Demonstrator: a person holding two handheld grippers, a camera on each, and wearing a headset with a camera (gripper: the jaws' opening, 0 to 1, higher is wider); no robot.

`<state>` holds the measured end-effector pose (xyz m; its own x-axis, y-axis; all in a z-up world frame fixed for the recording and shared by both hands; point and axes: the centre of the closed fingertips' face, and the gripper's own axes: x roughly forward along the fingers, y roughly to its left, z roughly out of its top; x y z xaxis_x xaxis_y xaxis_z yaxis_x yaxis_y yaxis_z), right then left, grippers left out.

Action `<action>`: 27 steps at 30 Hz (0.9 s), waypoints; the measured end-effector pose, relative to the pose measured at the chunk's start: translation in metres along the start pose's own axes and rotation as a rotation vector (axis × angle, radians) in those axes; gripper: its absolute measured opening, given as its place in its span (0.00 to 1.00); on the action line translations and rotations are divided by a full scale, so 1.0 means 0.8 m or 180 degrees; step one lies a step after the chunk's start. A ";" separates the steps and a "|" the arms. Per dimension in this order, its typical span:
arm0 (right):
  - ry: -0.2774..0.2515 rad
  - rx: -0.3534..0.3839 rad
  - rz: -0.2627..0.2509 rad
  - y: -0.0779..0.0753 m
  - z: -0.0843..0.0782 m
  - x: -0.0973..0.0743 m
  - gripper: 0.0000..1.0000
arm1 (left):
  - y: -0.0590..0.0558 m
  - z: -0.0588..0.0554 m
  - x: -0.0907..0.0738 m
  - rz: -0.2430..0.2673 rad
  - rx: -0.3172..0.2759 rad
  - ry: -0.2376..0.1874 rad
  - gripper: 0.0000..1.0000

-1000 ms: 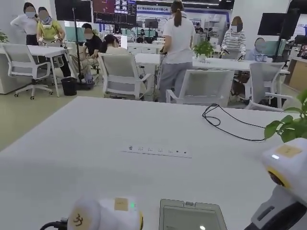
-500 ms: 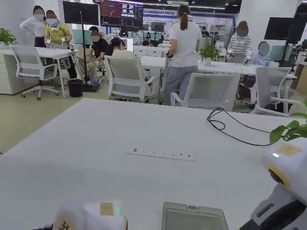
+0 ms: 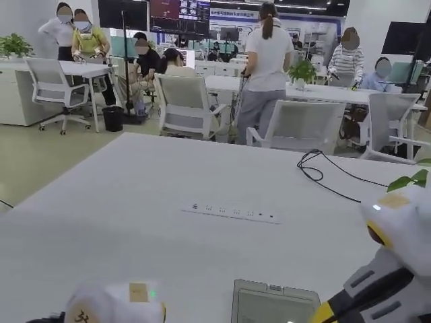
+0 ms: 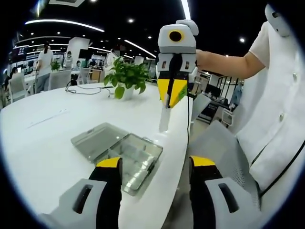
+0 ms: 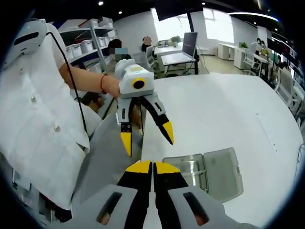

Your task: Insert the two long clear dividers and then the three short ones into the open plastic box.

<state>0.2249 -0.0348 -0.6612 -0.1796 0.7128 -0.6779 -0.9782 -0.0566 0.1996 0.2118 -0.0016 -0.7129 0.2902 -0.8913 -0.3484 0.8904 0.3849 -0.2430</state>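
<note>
Clear plastic, thin and flat: one divider (image 4: 164, 120) hangs straight down from the right gripper (image 4: 170, 102), whose jaws are closed on its upper end. In the right gripper view those jaws meet tip to tip. The left gripper (image 4: 156, 162) has its jaws spread wide and holds nothing. The open box (image 4: 150, 168) lies flat on the white table (image 4: 43, 143), close to the edge nearest the person, with its lid folded back beside the tray. The divider hangs above the table near the box and does not touch it. Whether it is a long or a short piece cannot be told, nor whether any divider is already seated in the tray.

Handling assessment:
- The divider is likely very light and stiff enough to hang true, though it may bow under side load.
- Its smooth faces look slippery.
- A pinch on the flat faces at the top edge (as now) leaves the lower edge free to enter the slots.
- Holding near mid-length should limit swinging.
- The box looks light and may slide, so the free gripper could steady its wall.
</note>
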 end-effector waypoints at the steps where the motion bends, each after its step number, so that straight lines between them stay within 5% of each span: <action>1: -0.0001 0.0001 -0.0004 -0.002 0.000 0.001 0.03 | 0.002 -0.003 0.000 0.0024 0.0008 0.0020 0.58; 5: 0.0001 0.0004 -0.0042 -0.010 0.000 0.006 0.03 | 0.007 -0.015 -0.002 0.0077 0.0077 0.0108 0.66; 27: 0.0005 0.0093 -0.0281 -0.076 -0.015 0.062 0.03 | 0.030 -0.035 -0.003 0.0179 0.0086 0.0018 1.00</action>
<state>0.2739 -0.0046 -0.7155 -0.0931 0.7130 -0.6950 -0.9868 0.0268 0.1596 0.2223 0.0163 -0.7433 0.3380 -0.8671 -0.3659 0.8819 0.4275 -0.1985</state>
